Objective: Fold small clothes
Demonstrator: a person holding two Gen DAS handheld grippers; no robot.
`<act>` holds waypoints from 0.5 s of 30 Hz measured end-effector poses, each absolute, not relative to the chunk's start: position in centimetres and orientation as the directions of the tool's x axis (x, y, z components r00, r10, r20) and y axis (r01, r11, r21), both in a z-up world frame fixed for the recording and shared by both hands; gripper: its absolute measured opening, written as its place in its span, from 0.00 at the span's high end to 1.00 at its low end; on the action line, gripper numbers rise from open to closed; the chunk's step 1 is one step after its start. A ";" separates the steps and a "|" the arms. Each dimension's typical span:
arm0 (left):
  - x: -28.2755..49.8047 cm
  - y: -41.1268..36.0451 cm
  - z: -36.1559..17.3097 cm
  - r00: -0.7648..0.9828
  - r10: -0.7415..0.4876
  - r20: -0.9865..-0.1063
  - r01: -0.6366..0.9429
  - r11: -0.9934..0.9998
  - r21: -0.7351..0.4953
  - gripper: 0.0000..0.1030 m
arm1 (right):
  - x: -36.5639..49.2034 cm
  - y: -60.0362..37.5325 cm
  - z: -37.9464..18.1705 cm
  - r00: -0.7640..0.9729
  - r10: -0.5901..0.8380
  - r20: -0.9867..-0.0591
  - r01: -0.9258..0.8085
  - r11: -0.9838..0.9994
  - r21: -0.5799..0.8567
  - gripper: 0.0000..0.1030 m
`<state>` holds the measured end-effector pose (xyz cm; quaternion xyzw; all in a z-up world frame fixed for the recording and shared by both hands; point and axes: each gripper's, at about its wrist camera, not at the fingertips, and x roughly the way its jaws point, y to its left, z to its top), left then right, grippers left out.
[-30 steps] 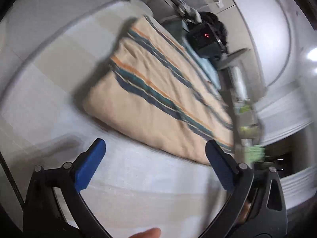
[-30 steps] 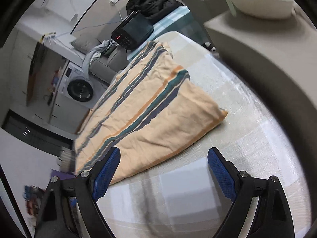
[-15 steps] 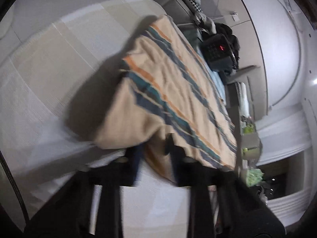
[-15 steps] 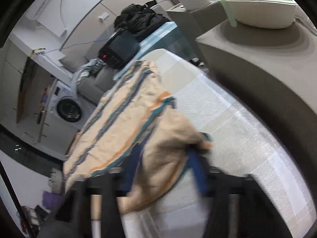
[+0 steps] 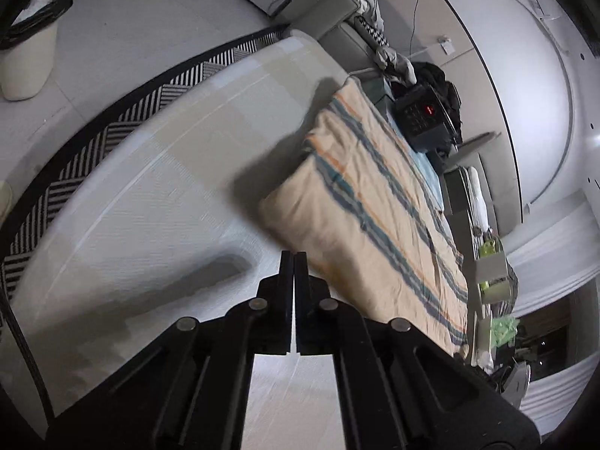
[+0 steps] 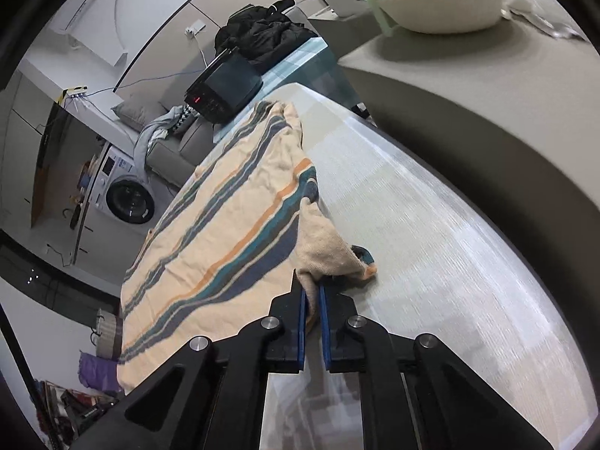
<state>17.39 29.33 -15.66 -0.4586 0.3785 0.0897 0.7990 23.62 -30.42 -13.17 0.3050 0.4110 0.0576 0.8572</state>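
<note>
We see our right gripper clamped on the striped cloth's corner; our left gripper sits together, apparently empty; a white basin holds green fabric, cut off.

At upper left of the right view we see a white washing machine beside a grey sofa (clothes lie draped over it). In the left view, a black-and-white striped rug lies on pale floor, and white walls curve at upper right.
</note>
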 end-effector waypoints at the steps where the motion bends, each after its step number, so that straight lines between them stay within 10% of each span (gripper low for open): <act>1: 17.0 29.4 -15.7 0.699 -0.218 -0.681 -0.484 0.557 -0.675 1.00 | 23.5 -30.5 -13.2 0.650 0.355 -0.672 0.150 0.807 0.571 0.94; 5: 16.5 29.1 -15.3 0.709 -0.264 -0.654 -0.444 0.554 -0.704 0.94 | 22.9 -30.6 -12.8 0.630 0.393 -0.670 0.134 0.795 0.592 0.83; 9: 18.4 28.1 -15.5 0.700 -0.315 -0.641 -0.424 0.538 -0.728 0.42 | 22.5 -30.6 -12.8 0.626 0.404 -0.668 0.135 0.787 0.602 0.68; 15: 21.3 27.3 -16.2 0.699 -0.315 -0.642 -0.433 0.528 -0.730 0.42 | 22.6 -31.0 -13.5 0.616 0.428 -0.661 0.150 0.761 0.632 0.57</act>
